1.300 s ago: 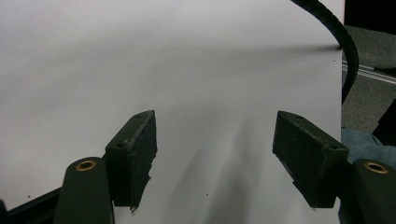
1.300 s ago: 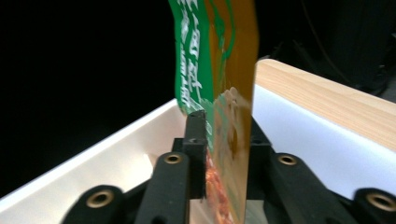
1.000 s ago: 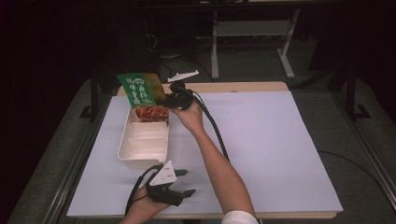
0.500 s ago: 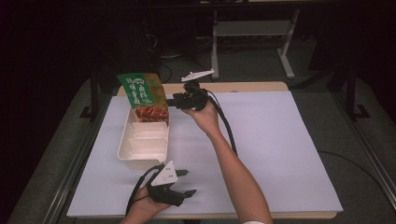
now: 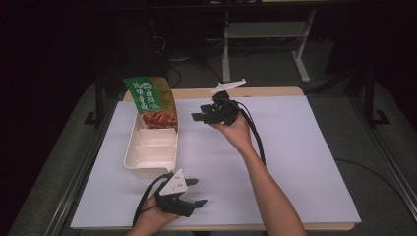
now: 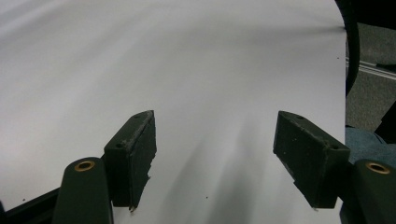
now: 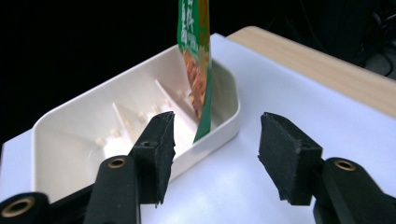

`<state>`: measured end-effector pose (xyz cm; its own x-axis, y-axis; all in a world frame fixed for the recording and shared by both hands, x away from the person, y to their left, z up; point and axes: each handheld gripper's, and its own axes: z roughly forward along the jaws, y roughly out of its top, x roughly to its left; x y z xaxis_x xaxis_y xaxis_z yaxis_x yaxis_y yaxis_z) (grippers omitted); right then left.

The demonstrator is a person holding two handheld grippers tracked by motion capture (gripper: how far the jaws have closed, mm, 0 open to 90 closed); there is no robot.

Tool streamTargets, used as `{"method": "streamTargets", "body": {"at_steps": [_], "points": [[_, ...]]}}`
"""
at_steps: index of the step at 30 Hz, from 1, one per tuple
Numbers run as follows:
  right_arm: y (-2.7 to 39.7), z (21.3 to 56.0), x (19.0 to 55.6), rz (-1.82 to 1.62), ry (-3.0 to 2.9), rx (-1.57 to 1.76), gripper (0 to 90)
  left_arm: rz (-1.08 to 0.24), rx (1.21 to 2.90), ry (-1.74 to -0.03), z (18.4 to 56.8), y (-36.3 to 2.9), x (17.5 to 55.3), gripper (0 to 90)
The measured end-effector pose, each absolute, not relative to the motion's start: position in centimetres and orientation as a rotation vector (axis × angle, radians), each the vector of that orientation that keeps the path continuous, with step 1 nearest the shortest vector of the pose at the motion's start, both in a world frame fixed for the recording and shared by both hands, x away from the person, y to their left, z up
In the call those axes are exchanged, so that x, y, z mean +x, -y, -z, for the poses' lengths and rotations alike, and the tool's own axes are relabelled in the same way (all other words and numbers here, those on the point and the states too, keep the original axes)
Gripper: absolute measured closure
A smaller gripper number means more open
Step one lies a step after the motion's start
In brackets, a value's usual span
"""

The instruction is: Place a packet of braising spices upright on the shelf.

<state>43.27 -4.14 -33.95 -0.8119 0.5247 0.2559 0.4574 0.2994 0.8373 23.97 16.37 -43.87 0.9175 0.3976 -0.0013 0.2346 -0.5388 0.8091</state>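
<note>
A green printed snack pouch [image 5: 149, 101] stands upright in the far compartment of my cream plastic divided tray [image 5: 135, 164].

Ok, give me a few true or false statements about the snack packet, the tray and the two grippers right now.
1. The green snack packet stands in the far end of the white tray. True.
2. The right gripper clamps the packet. False: its jaws are apart with nothing between them, clear of the packet.
3. The left gripper is open over the white table cover. True.
4. The tray's near compartments hold food. False: they look empty.
</note>
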Motion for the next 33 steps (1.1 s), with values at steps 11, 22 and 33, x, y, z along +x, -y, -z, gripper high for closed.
{"method": "streamTargets", "body": {"at_steps": [11,22,33], "points": [[6.5,34.9,41.7,-1.549,-2.499,0.956,38.0,-0.229,2.156,-0.459,43.8,-16.5,24.1,28.9],[8.9,35.7,40.1,-1.557,-2.499,1.003,34.1,-0.235,2.149,-0.466,43.8,-16.6,24.1,28.3],[10.8,36.1,38.3,-1.568,-2.507,1.003,34.0,-0.243,2.145,-0.476,43.9,-16.7,24.1,28.2]]}}
